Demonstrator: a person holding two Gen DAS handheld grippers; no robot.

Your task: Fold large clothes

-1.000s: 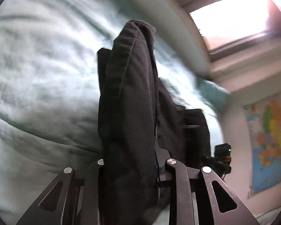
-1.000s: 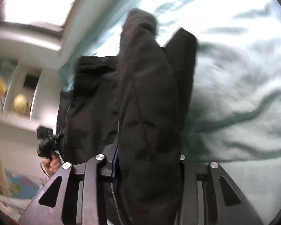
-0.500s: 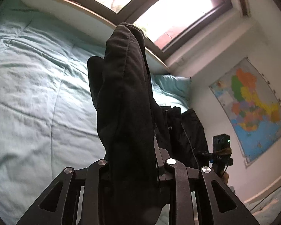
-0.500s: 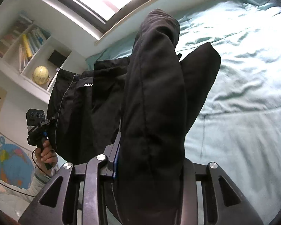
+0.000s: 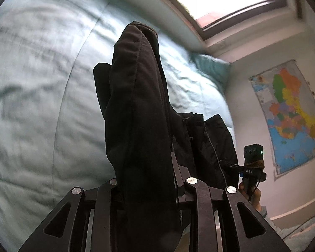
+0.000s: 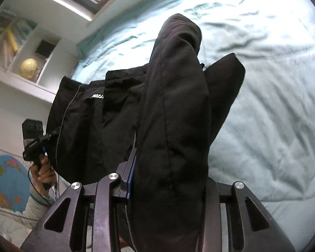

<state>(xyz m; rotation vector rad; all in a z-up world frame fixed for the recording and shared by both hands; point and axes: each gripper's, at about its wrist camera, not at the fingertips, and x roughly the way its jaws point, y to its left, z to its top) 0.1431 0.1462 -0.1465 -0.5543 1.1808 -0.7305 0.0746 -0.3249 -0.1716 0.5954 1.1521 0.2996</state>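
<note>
Left tool [image 5: 149, 180]: clamped on bunched black garment [image 5: 136, 113]
Right tool [image 6: 170, 180]: clamped likewise
Garment: slung between both tools, above the bed [image 6: 273, 109]

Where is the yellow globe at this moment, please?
In the right wrist view, the yellow globe sits at far left in a white wall shelf cubby, beside the books, above the black jacket.

Black garment [image 5: 140, 126] hangs bunched above the bed.
</note>
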